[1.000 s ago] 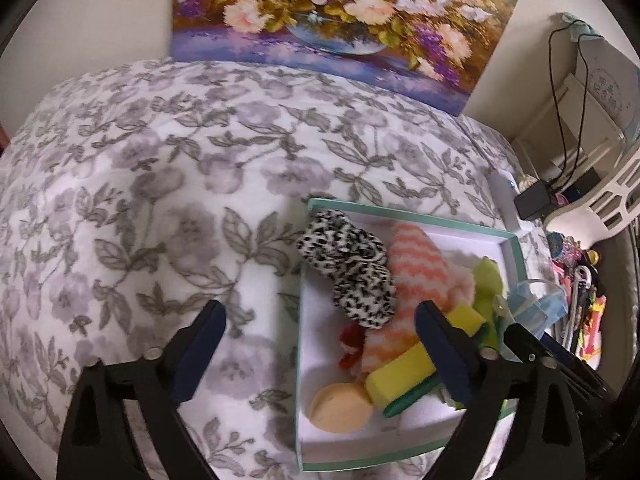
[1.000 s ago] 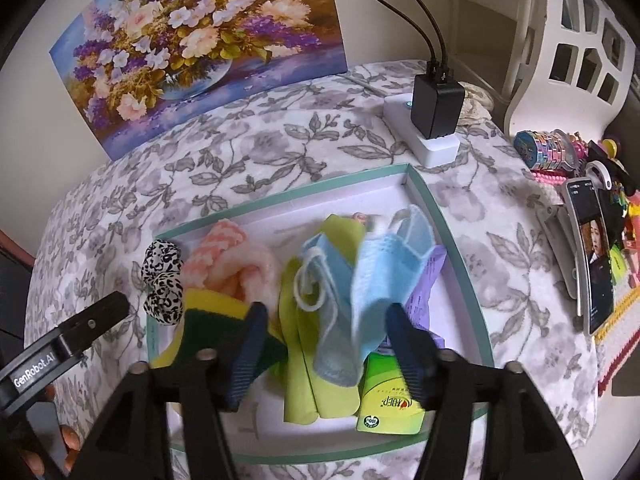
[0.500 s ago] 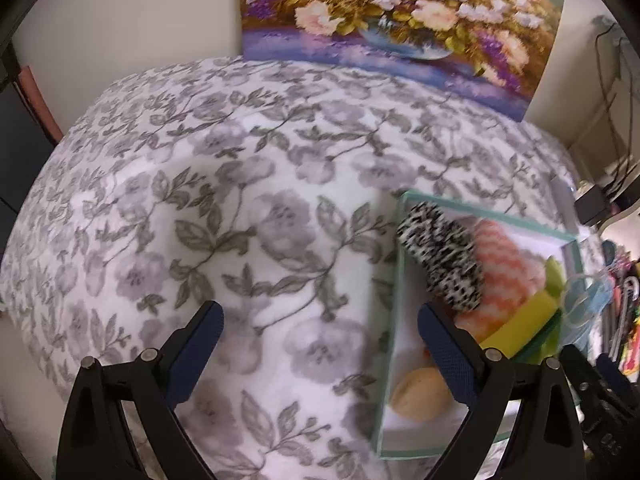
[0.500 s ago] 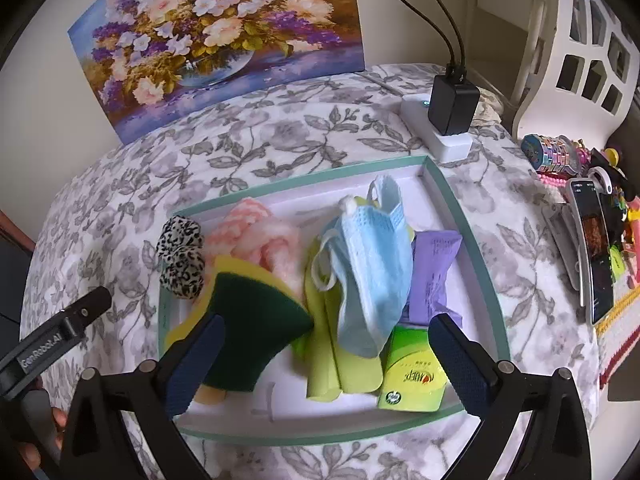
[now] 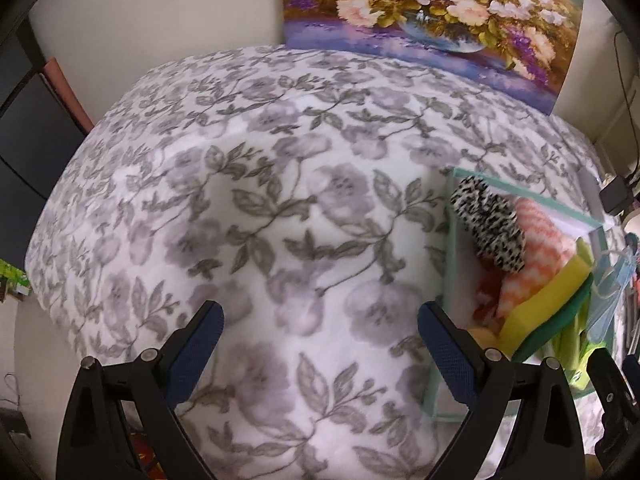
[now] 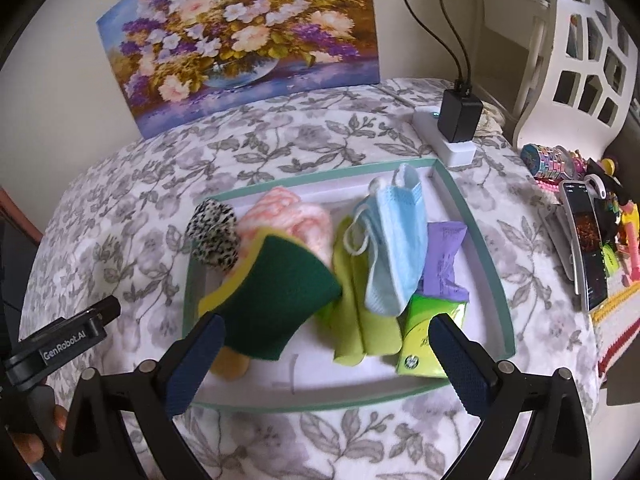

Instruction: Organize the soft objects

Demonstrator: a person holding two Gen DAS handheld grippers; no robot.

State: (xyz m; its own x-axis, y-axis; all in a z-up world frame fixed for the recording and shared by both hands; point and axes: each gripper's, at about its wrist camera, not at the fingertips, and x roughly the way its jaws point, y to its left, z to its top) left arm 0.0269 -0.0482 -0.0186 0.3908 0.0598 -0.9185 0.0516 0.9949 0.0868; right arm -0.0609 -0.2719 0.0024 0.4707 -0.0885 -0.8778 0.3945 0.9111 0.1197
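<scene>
Seen along the left gripper [image 5: 320,344], its jaws hang spread wide over bare flowered cloth on the counter [image 5: 248,208], gripping nothing; it looks parked off to the side, leaving room for the other hand. The teal-edged tray [image 5: 447,240] sits at the right edge of this view, a spotted scrunchie [image 5: 488,222] lying against its near wall. Along the right gripper [image 6: 326,354], the jaws are also fully spread and empty, poised above the tray's front rim. All the soft things sit inside: a green-and-yellow sponge [image 6: 280,300] propped on a pink cloth [image 6: 296,216], a blue face mask [image 6: 396,248] draped over yellow-green cloths [image 6: 360,320], and tissue packs [image 6: 428,340] alongside, heaped loosely rather than sorted.
</scene>
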